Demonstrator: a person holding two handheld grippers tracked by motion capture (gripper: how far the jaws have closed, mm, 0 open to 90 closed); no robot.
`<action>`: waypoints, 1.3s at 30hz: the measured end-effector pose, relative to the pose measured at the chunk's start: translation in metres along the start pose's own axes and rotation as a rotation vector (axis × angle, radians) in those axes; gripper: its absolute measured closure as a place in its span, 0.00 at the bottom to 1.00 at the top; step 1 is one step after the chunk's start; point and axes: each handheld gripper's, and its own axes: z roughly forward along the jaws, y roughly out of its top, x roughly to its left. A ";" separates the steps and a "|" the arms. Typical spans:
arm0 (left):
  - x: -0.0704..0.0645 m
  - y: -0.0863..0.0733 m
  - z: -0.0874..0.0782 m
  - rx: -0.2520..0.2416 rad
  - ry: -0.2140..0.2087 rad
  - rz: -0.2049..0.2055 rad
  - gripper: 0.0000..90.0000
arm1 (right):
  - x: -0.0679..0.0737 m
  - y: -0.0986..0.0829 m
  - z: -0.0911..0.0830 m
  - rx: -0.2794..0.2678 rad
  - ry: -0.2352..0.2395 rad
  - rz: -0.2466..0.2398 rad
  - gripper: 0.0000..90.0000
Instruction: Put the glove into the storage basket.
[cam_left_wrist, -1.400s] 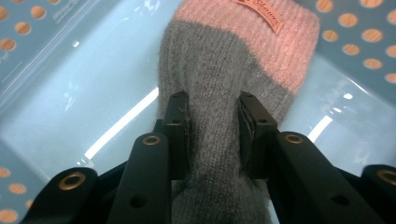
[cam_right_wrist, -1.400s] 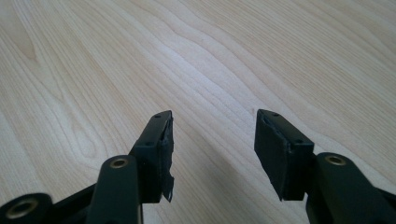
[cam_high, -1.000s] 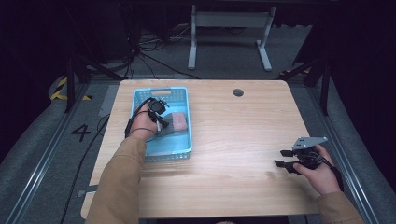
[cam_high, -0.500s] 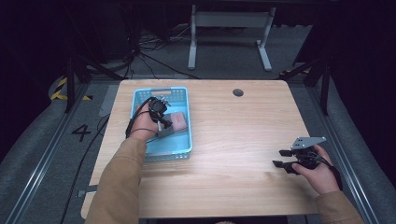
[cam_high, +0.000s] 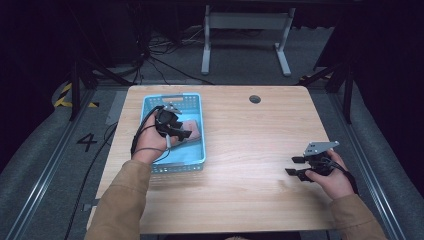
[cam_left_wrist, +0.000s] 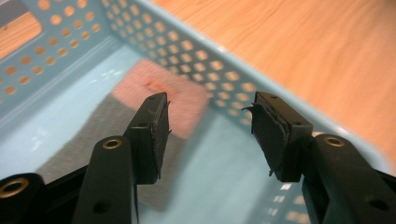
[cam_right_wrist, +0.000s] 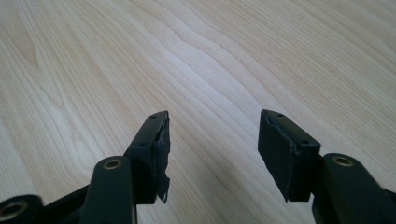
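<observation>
Hovering over cloth (cam_left_wrist: 154, 88) in basket (cam_high: 195, 102), left claw (cam_left_wrist: 208, 135) still open, right claw (cam_right_wrist: 212, 151) open, unmoved.

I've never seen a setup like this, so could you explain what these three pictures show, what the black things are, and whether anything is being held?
No robot here: a person at a wooden table holds a hand-held gripper in each hand. The high view looks down from above, with the person's forearms coming in from the bottom. The left gripper is over a light blue perforated basket; the right gripper rests low over bare wood near the table's right edge.

The other two pictures come from small cameras riding on the grippers, looking along their black fingers. In the left gripper view, the fingers stand apart above a folded pink and grey cloth lying in the basket, with nothing between them. In the right gripper view, the fingers are also apart, over plain tabletop. So neither gripper holds anything.
</observation>
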 end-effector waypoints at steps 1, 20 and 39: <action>-0.004 -0.001 -0.004 -0.007 -0.003 0.004 0.52 | 0.000 0.001 0.001 -0.002 0.005 -0.006 0.50; -0.080 -0.036 -0.037 -0.046 -0.112 0.039 0.56 | 0.002 0.005 0.012 0.003 0.043 -0.046 0.50; -0.114 -0.085 0.012 0.051 -0.206 0.105 0.56 | 0.007 0.000 0.017 0.013 0.062 -0.052 0.50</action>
